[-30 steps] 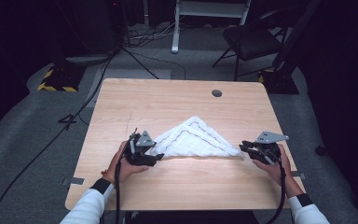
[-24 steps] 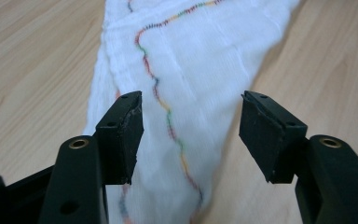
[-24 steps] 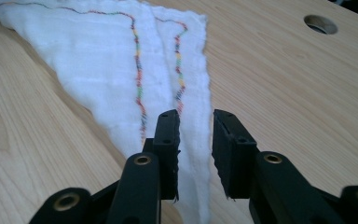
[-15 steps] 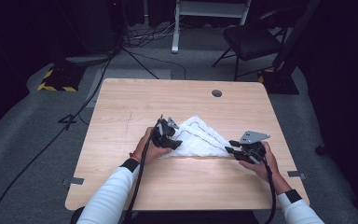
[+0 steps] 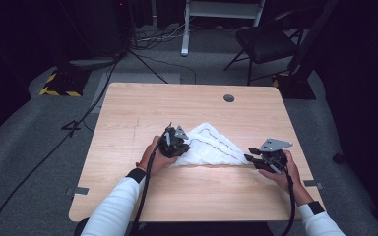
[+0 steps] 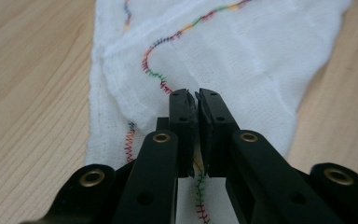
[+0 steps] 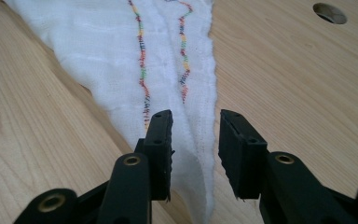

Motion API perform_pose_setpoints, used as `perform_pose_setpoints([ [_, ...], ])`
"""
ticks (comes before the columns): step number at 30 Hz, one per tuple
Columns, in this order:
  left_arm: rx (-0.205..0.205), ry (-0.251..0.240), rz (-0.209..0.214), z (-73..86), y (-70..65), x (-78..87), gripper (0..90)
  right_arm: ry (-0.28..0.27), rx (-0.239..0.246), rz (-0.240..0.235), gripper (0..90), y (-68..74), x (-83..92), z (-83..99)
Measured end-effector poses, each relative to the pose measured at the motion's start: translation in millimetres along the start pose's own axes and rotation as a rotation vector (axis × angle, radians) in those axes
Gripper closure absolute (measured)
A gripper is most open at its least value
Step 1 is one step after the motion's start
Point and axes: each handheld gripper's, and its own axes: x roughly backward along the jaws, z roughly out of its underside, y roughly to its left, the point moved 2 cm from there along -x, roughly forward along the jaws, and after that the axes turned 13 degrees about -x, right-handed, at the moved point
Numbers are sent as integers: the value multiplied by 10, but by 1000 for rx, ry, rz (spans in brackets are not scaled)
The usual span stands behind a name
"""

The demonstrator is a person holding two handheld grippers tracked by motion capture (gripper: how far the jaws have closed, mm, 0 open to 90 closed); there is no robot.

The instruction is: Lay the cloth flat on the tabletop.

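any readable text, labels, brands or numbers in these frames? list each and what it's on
None: no word, label, brand or number can be read in the three views.
The white cloth carries only multicoloured zigzag stitching, no lettering.
The floor block behind the table bears yellow-black hazard stripes, no text.

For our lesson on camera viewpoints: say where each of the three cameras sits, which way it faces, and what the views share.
High view: above the near side, looking forward and down at the table; both forearms show.
Left gripper view: rides the left gripper, jaws nearly together over the white cloth.
Right gripper view: rides the right gripper, jaws apart over the cloth's corner.
All three share the cloth and the table.
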Motion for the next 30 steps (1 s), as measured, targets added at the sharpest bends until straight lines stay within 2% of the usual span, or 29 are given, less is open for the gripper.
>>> perform_pose_setpoints([
  [4, -50, -57, -3, -8, -166, 136, 838, -12, -8, 10, 655, -36, 44, 7],
  [5, -69, -63, 10, -1, -221, 172, 838, -15, -11, 11, 656, -41, 50, 8],
  [7, -84, -74, 19, 10, -303, 203, 841, -21, -18, 10, 655, -46, 71, 6],
  [10, -108, -91, 55, 35, -472, 234, 842, -21, -16, 12, 655, -36, 78, 7],
  [11, -146, -87, 76, 41, -617, 236, 843, -21, -11, 9, 654, -23, 86, 8],
  [12, -146, -87, 76, 41, -617, 236, 844, -19, -12, 8, 654, -15, 92, 11],
  [13, -169, -83, 88, 45, -688, 231, 844, -19, -10, 6, 655, -11, 96, 17],
  [14, -194, -75, 100, 48, -754, 225, 844, -19, -10, 6, 655, -11, 96, 17],
  [15, -248, -53, 106, 59, -878, 209, 841, -14, -8, 4, 653, 0, 102, 34],
  [16, -265, -49, 107, 71, -925, 203, 838, -9, -11, 4, 653, 7, 106, 45],
  [19, -273, -44, 126, 107, -993, 184, 828, -5, -7, -2, 651, 23, 106, 64],
  [20, -277, -45, 157, 135, -1031, 175, 815, 2, -6, -5, 646, 40, 104, 76],
  [22, -276, -36, 169, 147, -1051, 174, 807, 4, -4, -8, 644, 50, 99, 79],
  [24, -275, -30, 185, 176, -1090, 174, 751, 6, -1, -15, 629, 79, 85, 75],
  [25, -273, -26, 197, 191, -1104, 178, 751, 6, -1, -15, 629, 79, 85, 75],
  [30, -221, -62, 253, 273, -1134, 269, 603, 7, 16, -30, 603, 171, 68, 48],
])
